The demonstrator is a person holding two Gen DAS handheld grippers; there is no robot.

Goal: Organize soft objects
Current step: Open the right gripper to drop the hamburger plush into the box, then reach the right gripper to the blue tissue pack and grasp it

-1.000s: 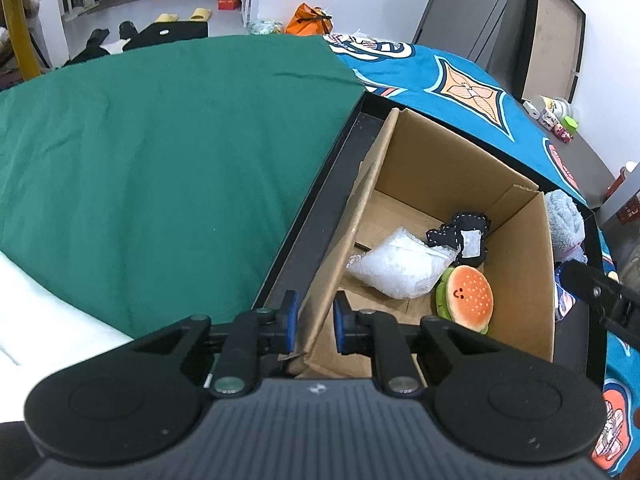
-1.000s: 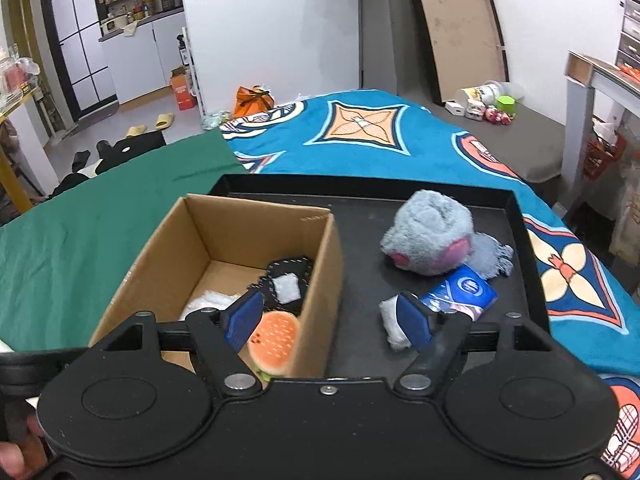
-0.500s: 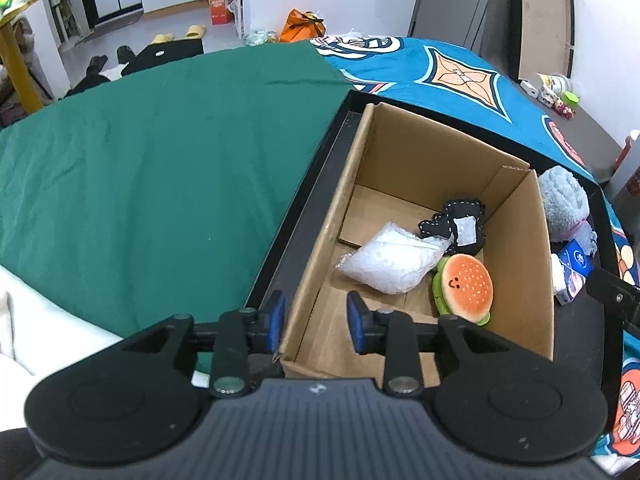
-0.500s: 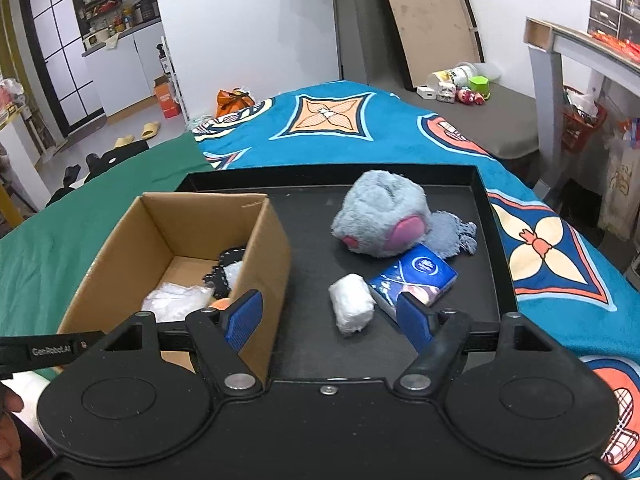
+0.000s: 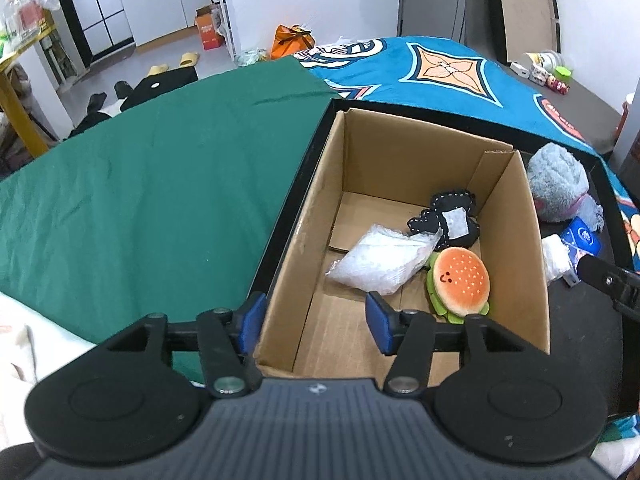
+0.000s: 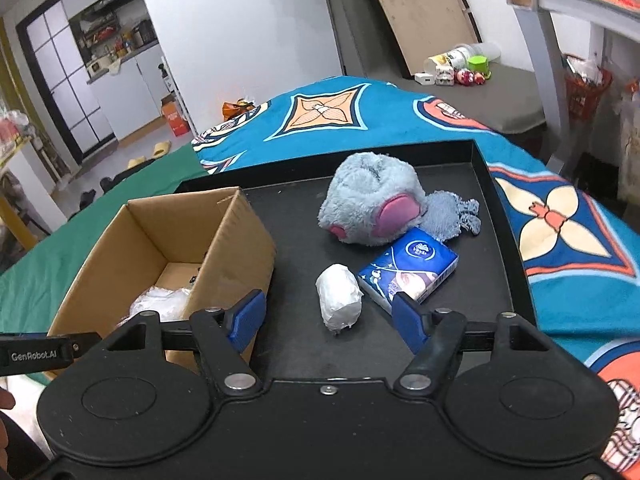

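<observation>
Both claws spread and empty: right gripper (image 6: 326, 322) lined up just short of white roll (image 6: 339, 303), presumably for boxing; left gripper (image 5: 316, 322) straddling cardboard box (image 5: 288, 256) wall, likely steadying.

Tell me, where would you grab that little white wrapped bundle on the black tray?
Probably across the middle of the white bundle, from above. It lies on its side on the black tray, apart from the blue tissue pack, and the open right hand-held gripper could span its narrow width.

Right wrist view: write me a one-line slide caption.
Open right tool above a white wad, tissue pack and grey plush on the black tray, beside the cardboard box.
</observation>
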